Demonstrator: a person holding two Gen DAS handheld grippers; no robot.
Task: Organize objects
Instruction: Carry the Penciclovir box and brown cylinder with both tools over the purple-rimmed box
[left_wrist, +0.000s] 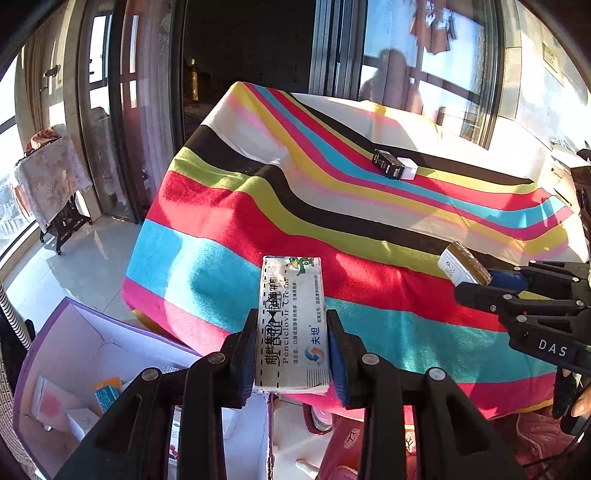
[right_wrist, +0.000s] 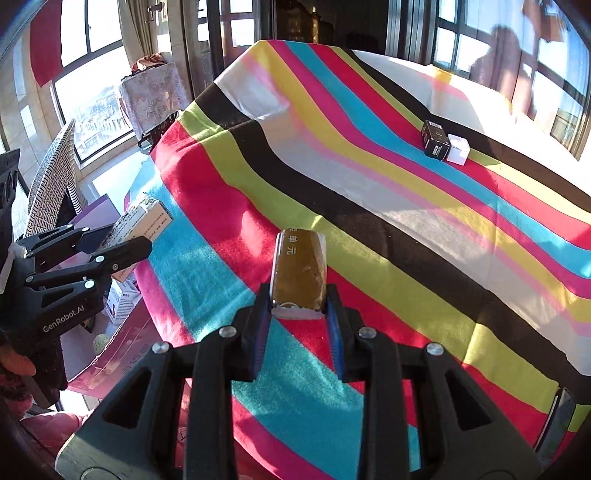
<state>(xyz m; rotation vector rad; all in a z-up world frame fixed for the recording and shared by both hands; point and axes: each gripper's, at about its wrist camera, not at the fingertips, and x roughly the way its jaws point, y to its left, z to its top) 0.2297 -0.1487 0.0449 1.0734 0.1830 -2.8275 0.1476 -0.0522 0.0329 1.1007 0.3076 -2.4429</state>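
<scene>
Purple box (left_wrist: 48, 343) holds small cartons; left claw (left_wrist: 291, 345) grips cream carton (left_wrist: 291, 314), right claw (right_wrist: 299, 325) gold pack (right_wrist: 300, 273).

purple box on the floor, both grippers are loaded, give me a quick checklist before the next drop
1. Left gripper shut on cream box: ok.
2. Right gripper shut on gold box: ok.
3. Purple box open, room inside: ok.
4. Cream box over the purple box: not ok, it hangs beside the opening.
5. Black box and white box left on the striped cloth: not ok.
6. Grippers apart: ok.
</scene>
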